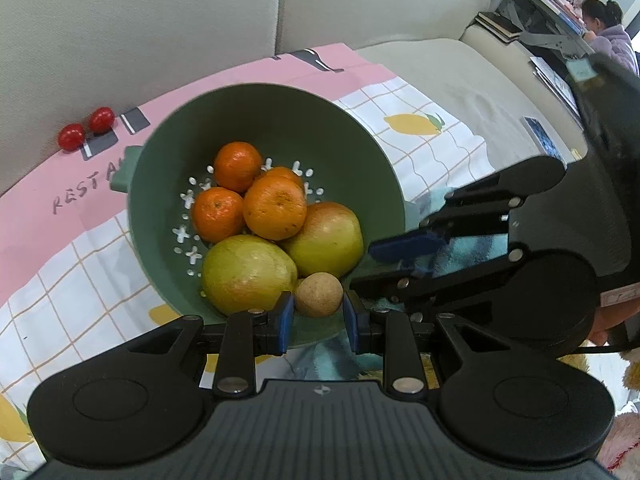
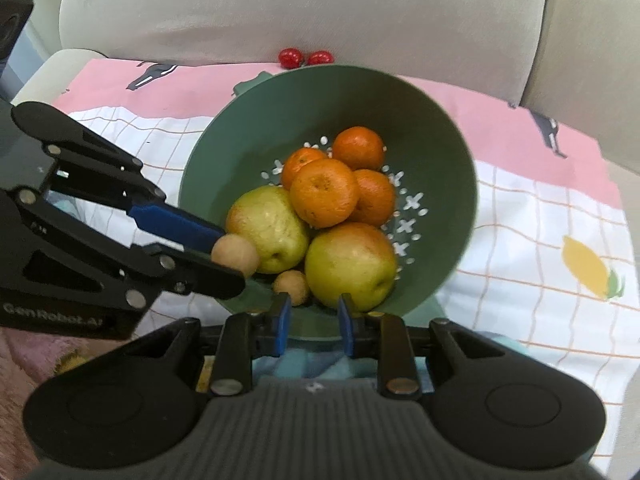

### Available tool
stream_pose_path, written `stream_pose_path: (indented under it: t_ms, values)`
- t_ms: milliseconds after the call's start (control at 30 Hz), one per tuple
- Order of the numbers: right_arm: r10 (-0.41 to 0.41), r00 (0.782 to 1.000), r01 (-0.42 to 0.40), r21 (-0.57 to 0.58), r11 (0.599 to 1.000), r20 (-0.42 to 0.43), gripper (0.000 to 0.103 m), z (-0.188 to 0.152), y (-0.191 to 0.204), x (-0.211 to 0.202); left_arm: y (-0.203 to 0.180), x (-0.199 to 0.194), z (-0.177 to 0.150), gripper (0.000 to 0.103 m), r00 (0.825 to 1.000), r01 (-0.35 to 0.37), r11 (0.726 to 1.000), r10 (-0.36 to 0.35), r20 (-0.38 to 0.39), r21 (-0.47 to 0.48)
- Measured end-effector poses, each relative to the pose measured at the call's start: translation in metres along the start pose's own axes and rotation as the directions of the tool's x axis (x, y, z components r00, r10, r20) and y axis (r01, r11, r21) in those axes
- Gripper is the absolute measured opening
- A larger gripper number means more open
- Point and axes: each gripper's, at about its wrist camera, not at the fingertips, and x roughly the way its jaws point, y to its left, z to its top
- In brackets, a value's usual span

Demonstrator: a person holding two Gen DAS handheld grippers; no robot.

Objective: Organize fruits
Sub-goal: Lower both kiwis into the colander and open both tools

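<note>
A green colander bowl (image 1: 168, 200) (image 2: 436, 128) holds several oranges (image 1: 274, 212) (image 2: 324, 192), two yellow-green apples (image 1: 248, 272) (image 2: 350, 264) and a small tan longan (image 2: 291, 287). My left gripper (image 1: 319, 314) (image 2: 236, 258) is shut on another tan longan (image 1: 319, 294) (image 2: 235, 255) at the bowl's near rim. My right gripper (image 2: 313, 322) is open and empty just outside the bowl's near edge; it also shows in the left wrist view (image 1: 380, 264). Two cherry tomatoes (image 1: 86, 127) (image 2: 306, 57) lie on the cloth behind the bowl.
The bowl sits on a pink and checked lemon-print cloth (image 1: 420, 136) (image 2: 560, 240) spread over a beige sofa (image 1: 160, 20) (image 2: 320, 4). A person (image 1: 608, 28) sits at a cluttered desk at the far right.
</note>
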Motion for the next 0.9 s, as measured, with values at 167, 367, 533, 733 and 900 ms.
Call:
stream_pose_path:
  t_ms: [167,367,533,733,900]
  values:
    - [-0.032,0.999,0.033,-0.026,0.999,0.009,0.023,-0.001,0.000,-0.005,-0.002,0.008,0.000,0.030,1.000,0.011,1.000,-0.012,-0.025,-0.007]
    - [-0.054,0.998,0.055,-0.050,0.997,0.009,0.024,0.000,0.003,-0.006,0.004,0.014,-0.003,0.030,0.999,0.029,0.999,-0.031,-0.044,-0.046]
    - [-0.064,0.998,0.064,-0.047,0.997,0.010,0.029,0.000,0.005,-0.006,0.009,0.016,-0.004,0.030,0.998,0.040,0.996,-0.044,-0.043,-0.084]
    - [-0.070,0.997,0.071,-0.053,0.996,0.010,0.029,0.000,0.006,-0.006,0.007,0.014,-0.004,0.030,0.999,0.032,0.996,-0.035,-0.037,-0.080]
    - [-0.078,0.997,0.079,-0.047,0.996,0.016,0.033,0.000,0.005,-0.008,0.009,0.009,-0.005,0.044,1.000,0.022,0.996,-0.024,-0.019,-0.092]
